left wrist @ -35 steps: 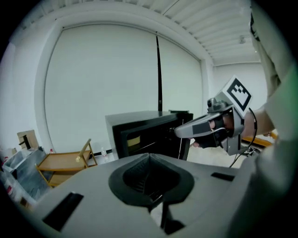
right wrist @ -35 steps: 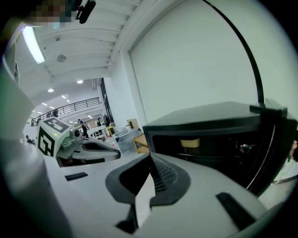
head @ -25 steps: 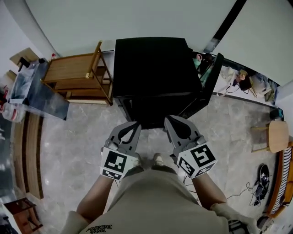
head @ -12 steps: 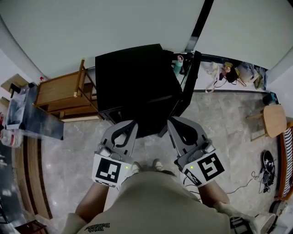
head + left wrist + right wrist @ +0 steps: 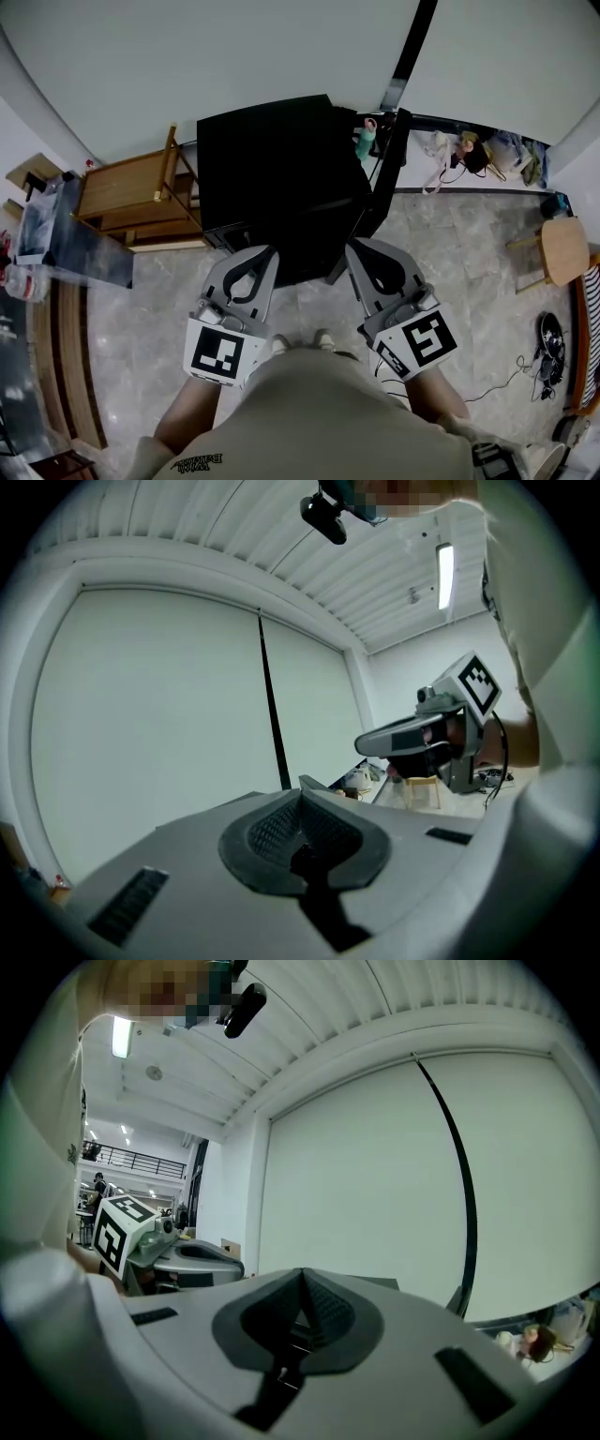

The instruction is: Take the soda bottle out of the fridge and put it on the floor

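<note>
The black fridge [image 5: 272,178] stands ahead of me with its door [image 5: 384,183] swung open on the right. A greenish bottle [image 5: 364,141] with a pale cap stands in the door's shelf. In the head view my left gripper [image 5: 263,251] and my right gripper [image 5: 353,246] are held side by side in front of the fridge, both pointing at it and touching nothing. Both are shut and empty, with the pads of the left gripper [image 5: 300,797] meeting in a ridge, as do those of the right gripper [image 5: 302,1283]. The fridge's inside is hidden.
A wooden rack [image 5: 127,192] stands left of the fridge, beside a glass-topped table [image 5: 66,234]. Clutter [image 5: 478,150] lies along the wall to the right. A round wooden stool [image 5: 565,251] and cables [image 5: 544,337] are on the marble floor at right.
Both grippers have risen towards my head and look larger. The view has shifted, so the fridge sits further left and its door is seen more edge-on.
</note>
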A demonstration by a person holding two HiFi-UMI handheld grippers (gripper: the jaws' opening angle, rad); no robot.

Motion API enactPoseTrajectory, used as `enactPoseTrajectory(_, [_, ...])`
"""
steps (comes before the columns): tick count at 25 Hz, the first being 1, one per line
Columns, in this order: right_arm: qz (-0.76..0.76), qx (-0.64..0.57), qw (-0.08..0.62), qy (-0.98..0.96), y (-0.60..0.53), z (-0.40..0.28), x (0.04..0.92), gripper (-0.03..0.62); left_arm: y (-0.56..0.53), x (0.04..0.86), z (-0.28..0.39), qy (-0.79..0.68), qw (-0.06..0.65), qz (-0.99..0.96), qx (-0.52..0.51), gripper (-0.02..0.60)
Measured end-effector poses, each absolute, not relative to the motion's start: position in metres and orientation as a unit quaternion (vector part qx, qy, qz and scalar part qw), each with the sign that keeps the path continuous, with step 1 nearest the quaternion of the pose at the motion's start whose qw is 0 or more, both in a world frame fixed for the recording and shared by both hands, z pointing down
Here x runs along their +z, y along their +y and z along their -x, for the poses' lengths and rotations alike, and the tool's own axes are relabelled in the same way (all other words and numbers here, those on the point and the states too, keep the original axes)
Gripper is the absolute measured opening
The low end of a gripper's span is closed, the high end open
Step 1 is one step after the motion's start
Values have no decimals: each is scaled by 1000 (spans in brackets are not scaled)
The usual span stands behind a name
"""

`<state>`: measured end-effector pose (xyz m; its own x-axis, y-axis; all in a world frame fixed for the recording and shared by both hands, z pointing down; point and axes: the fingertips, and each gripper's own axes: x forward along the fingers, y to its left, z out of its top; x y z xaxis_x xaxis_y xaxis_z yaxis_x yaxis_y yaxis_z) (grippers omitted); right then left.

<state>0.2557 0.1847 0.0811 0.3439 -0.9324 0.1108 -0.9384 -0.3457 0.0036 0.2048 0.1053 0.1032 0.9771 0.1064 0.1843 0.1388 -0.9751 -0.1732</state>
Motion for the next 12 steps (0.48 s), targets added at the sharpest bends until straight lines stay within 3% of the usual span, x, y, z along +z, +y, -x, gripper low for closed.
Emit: enactPoseTrajectory(12, [-813,48,33,-579,178,-253,85,-5,94,107,-195,-40,78,991,-104,6])
